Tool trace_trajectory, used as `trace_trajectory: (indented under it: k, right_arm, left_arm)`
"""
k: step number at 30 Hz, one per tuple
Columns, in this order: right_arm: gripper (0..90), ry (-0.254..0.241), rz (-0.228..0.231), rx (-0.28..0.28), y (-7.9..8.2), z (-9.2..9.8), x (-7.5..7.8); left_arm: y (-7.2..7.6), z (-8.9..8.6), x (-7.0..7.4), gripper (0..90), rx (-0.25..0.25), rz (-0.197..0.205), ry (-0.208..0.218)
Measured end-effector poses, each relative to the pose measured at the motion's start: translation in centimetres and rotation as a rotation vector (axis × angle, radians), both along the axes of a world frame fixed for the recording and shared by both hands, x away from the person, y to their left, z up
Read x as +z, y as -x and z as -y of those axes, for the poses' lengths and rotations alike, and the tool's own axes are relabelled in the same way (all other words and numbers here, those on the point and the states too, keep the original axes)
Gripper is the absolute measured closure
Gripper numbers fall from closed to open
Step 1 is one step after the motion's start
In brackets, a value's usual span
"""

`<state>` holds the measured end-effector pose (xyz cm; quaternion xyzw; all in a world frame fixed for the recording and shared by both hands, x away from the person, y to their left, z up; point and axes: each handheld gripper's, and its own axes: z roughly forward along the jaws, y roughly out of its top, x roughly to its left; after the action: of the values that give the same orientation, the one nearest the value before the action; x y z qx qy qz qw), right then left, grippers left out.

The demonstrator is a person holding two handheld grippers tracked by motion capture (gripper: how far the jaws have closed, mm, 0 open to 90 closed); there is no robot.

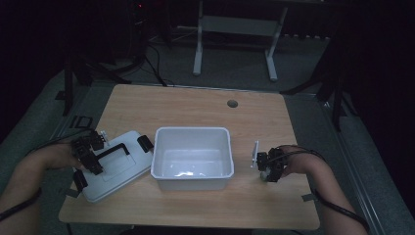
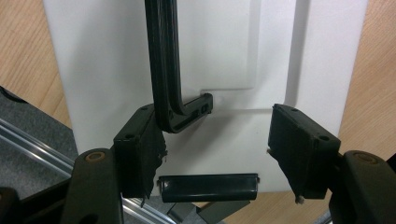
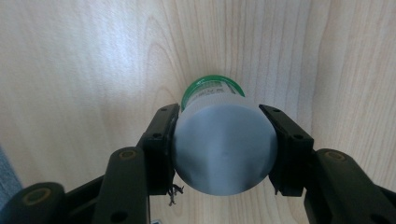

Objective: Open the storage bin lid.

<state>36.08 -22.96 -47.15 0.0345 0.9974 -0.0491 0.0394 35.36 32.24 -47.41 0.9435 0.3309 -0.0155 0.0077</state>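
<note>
We see the table (image 1: 195,105) dimly in the high view, its near edge cut off. Between the two tools stands the white bin (image 1: 192,157). Under the left tool (image 2: 219,144) lies the white lid (image 2: 102,65), its edges cut off; the tool's jaws stand open, the black handle (image 2: 163,60) touching the left pad, nothing gripped. The right tool (image 3: 222,140) is clamped on a white bottle (image 3: 224,149), whose green cap (image 3: 212,86) points away from it; the label is too small to read.
</note>
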Motion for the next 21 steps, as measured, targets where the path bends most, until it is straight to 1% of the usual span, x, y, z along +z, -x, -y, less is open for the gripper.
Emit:
trace_trajectory:
  k: [1, 6, 10, 13, 14, 16, 17, 21]
  right_arm:
    - [50.1, -0.007, 0.003, 0.004, 0.1, 0.0, 0.2]
    - [50.0, -0.017, -0.009, -0.028, 0.2, -0.3, 1.3]
    - [50.0, -0.001, -0.002, -0.017, 0.4, -0.9, 2.2]
    - [50.0, -0.005, 0.004, -0.011, 0.5, -1.4, 3.0]
    - [50.0, -0.010, 0.010, -0.018, 0.5, -1.5, 3.3]
    - [50.1, -0.011, 0.015, -0.027, 0.5, -1.6, 3.6]
    - [50.1, -0.014, 0.012, -0.029, 0.6, -2.0, 4.2]
    - [50.1, -0.011, 0.020, -0.007, 0.6, -2.8, 5.2]
  left_arm:
    - [0.1, 0.0, 0.0, 35.1, 0.000, 0.000, 0.000]
    - [0.2, 0.0, 0.3, 35.3, 0.002, 0.002, -0.005]
    - [0.2, 0.0, 0.4, 35.3, 0.002, 0.001, -0.010]
    - [0.2, 0.0, 0.4, 35.2, 0.000, 0.002, -0.014]
    - [0.2, 0.0, 0.4, 35.3, 0.004, 0.004, -0.012]
    - [0.2, 0.0, 0.5, 35.2, 0.001, 0.003, -0.012]
    - [0.2, 0.0, 0.5, 35.3, 0.001, 0.004, -0.010]
    - [0.3, 0.0, 0.8, 35.3, 0.000, 0.011, -0.004]
